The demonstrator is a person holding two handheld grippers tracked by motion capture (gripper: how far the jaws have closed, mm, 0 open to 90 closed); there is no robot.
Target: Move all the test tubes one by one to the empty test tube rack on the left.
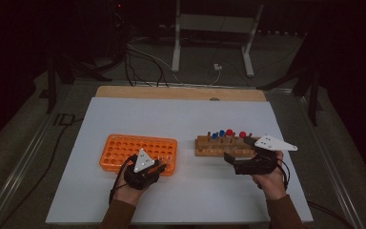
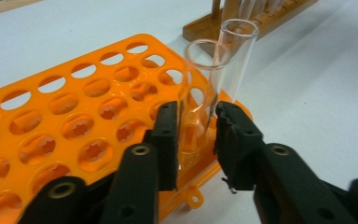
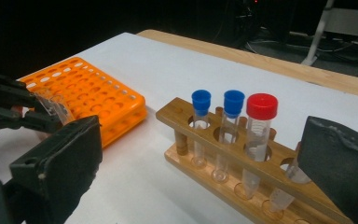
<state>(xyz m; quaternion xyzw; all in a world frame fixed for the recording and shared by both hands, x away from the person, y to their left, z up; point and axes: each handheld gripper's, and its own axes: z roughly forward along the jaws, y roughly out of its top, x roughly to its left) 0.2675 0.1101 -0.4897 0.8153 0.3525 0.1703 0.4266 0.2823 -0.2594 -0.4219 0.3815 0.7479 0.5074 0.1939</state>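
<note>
Clear uncapped test tube [image 2: 200, 93] stands in a hole at the near corner of the orange rack [image 2: 74, 121], its long axis almost upright and leaning slightly away from the left gripper [image 2: 196, 140]. It sits right between that gripper's two black jaws; a sliver of space shows on each side of the glass, so the jaws look slack around it, not pressing. A second clear tube [image 2: 237, 56] stands just behind it, at the same edge of the orange rack and close enough to be knocked if the gripper draws back crookedly. The coming move, I judge, is a straight retreat off the tube's axis.

To the right of the orange rack, well apart from it, lies the wooden rack [image 3: 242, 158] with two blue-capped tubes [image 3: 201, 100] and a red-capped tube [image 3: 262, 106] upright in a row. The right gripper [image 1: 246, 160] hovers at the near side of it, jaws spread wide and empty, the capped tubes just ahead between them. Of the two hands, the left one is plainly nearer the orange rack.
</note>
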